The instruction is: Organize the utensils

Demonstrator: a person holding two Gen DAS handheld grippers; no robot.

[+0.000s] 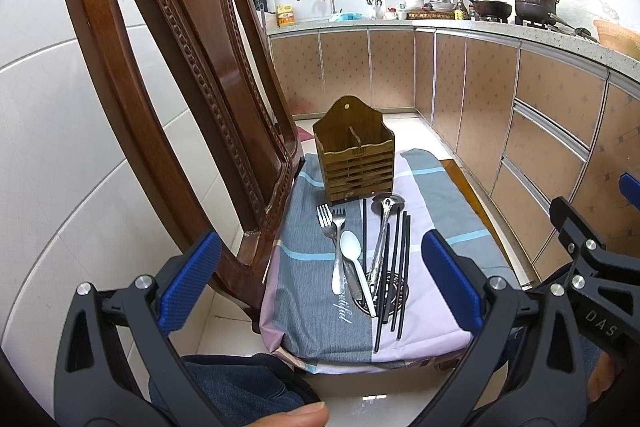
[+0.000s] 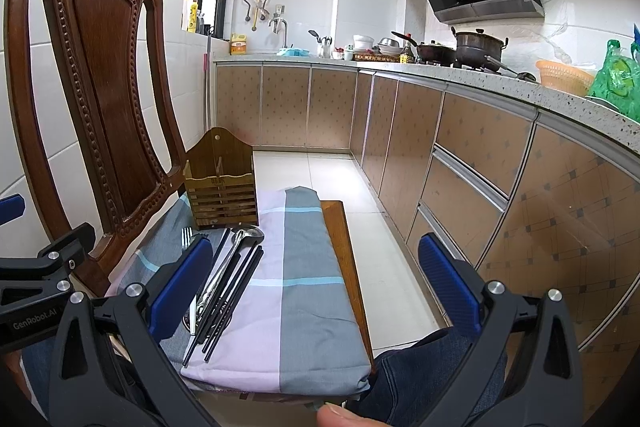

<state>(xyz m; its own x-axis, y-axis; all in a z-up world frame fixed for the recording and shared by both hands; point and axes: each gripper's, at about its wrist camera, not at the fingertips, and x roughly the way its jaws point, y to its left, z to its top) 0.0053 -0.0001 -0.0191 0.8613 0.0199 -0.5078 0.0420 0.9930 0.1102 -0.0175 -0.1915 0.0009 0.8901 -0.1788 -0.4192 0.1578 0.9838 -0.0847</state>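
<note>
So both claws, left gripper [image 1: 320, 283] and right gripper [image 2: 314, 291], are wide open and empty; utensils [image 1: 368, 259] lie ahead, wooden holder [image 1: 354, 157] beyond, ready for sorting.

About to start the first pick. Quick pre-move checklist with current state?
1. Left gripper open, holding nothing: ok.
2. Right gripper open, holding nothing: ok.
3. Wooden utensil holder upright on the chair cushion, top open: ok.
4. Forks, white spoon, ladle, black chopsticks within view: ok.
5. Utensils separated for a clean single grasp: not ok, they overlap.
6. Holder compartments unoccupied: cannot tell.
</note>
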